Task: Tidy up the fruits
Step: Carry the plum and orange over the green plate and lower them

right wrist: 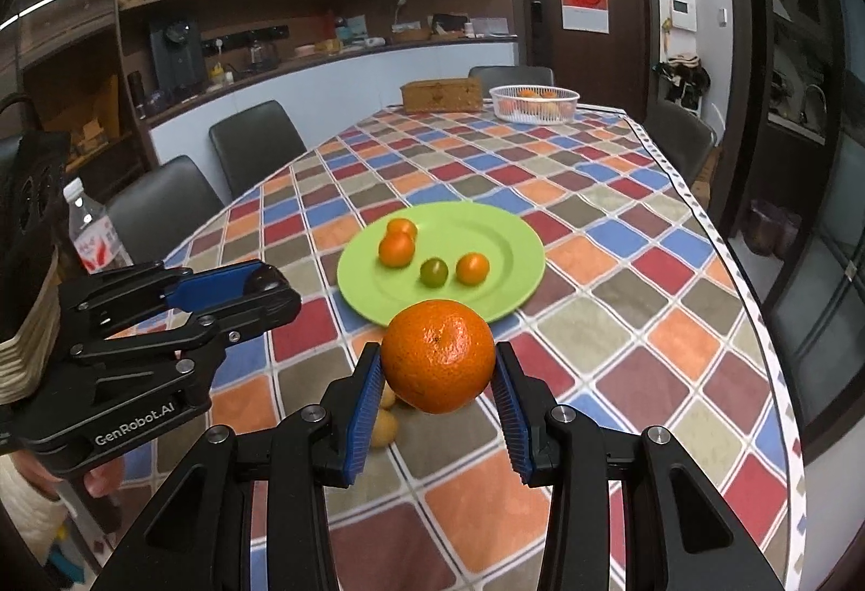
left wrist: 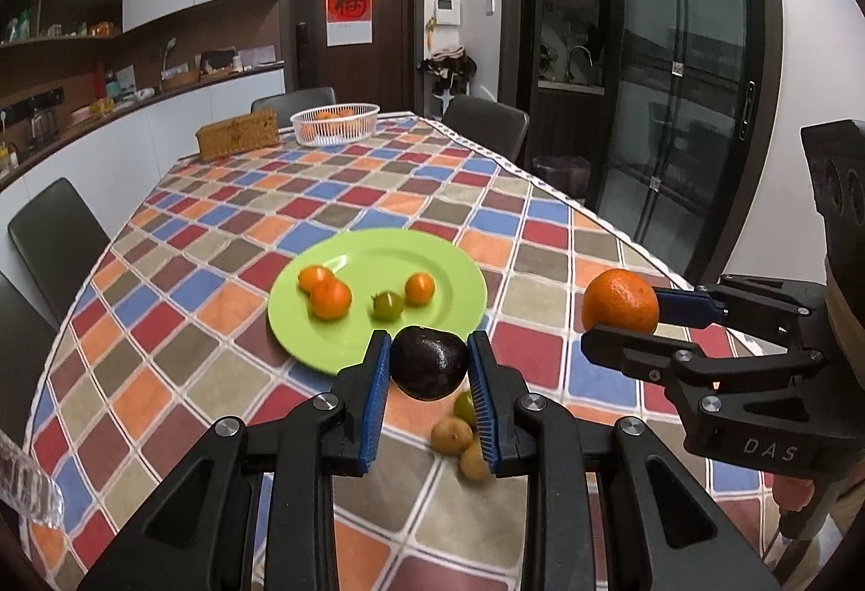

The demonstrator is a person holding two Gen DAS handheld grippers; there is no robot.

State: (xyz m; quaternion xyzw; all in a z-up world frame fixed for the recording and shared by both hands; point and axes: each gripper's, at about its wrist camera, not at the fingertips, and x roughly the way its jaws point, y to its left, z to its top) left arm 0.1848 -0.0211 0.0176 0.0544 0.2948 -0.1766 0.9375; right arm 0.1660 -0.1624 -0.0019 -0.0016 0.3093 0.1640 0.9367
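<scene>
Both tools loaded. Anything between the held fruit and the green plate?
Nothing visible. The left tool holds the dark avocado and the right tool the large orange mandarin, both above the checkered tablecloth. The round green plate, just ahead, holds four small fruits with bare space left.

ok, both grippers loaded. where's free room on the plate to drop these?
Green plate: the right half and far rim are bare. Its left-centre is crowded with three small oranges and a green fruit. Bare tablecloth lies right of the plate.
</scene>
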